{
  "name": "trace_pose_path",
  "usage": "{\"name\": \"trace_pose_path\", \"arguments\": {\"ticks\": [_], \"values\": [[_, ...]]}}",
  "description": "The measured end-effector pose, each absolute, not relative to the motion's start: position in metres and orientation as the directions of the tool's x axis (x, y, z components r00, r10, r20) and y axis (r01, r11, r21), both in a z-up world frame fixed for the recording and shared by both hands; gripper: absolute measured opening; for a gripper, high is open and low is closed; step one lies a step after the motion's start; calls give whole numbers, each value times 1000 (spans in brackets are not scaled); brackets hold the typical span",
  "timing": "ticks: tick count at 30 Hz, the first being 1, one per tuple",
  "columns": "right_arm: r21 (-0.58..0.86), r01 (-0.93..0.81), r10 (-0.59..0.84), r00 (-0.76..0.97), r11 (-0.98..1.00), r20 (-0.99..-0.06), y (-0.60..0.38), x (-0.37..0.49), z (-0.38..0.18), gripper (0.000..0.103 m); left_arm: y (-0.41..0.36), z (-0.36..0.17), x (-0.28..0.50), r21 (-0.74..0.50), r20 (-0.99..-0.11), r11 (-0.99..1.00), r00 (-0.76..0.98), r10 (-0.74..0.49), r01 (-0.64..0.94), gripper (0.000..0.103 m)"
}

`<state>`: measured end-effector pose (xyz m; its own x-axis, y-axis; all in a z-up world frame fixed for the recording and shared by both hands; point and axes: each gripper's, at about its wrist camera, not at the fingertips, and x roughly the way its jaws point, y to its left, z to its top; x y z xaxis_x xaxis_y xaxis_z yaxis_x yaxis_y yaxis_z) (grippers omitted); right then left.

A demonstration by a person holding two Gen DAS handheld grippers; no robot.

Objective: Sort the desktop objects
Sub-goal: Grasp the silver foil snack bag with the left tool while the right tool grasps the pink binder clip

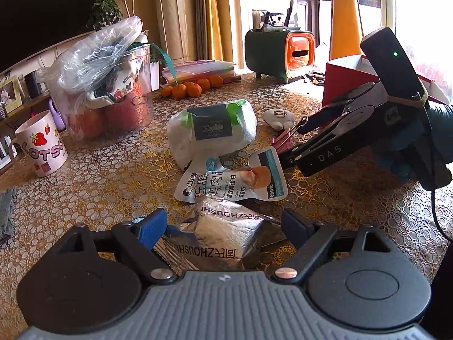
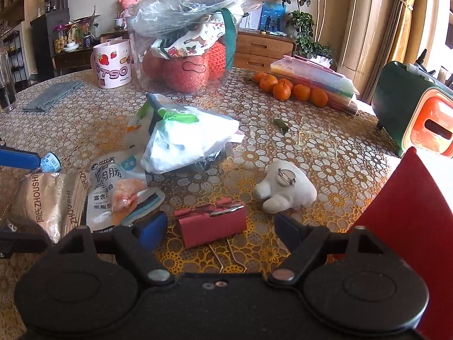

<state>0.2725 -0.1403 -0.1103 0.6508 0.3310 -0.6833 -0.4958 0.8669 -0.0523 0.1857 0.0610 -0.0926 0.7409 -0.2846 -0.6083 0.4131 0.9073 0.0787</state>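
Nearest the left gripper (image 1: pixel 223 228), whose fingers stand spread, a silver foil packet (image 1: pixel 223 238) lies on the patterned table (image 1: pixel 107 187) between the blue pads, apart from both as far as can be told; the right gripper (image 2: pixel 220 228) likewise has its fingers wide, straddling a pink binder clip (image 2: pixel 212 223) without pressing it. Just beyond lie a white sausage pouch (image 1: pixel 226 182), a white plush toy (image 2: pixel 286 188) and a white wrapped bag (image 1: pixel 211 133) — farther back, a strawberry mug (image 2: pixel 111 63), a clear bin (image 2: pixel 184 51), oranges (image 2: pixel 291 89) and a green-and-orange box (image 1: pixel 280 52).
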Motion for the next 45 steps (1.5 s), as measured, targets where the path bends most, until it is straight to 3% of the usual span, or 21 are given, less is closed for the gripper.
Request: {"name": "trace_pose_path", "arguments": {"ticks": [24,29,31,32,45], "values": [[4,-481,357,644,876,-677,-142,276,-117,83,53,-104,198,90,-646,876,697,-311,473,89],[3,-478,358,653,878,-667,-140,272,-116,68,43,-108,190,151,-650,870,711,-270,469,77],[-4,-488,361,652,873,-667,-137,270,-114,62,42,-106,190,146,-652,879,712,-260,455,62],[-11,-489,357,652,872,-669,-135,269,-113,58,41,-106,190,145,-653,883,714,-253,446,62],[-2,-401,295,678,916,-673,-149,247,-97,57,28,-98,180,92,-677,934,709,-196,346,58]]}}
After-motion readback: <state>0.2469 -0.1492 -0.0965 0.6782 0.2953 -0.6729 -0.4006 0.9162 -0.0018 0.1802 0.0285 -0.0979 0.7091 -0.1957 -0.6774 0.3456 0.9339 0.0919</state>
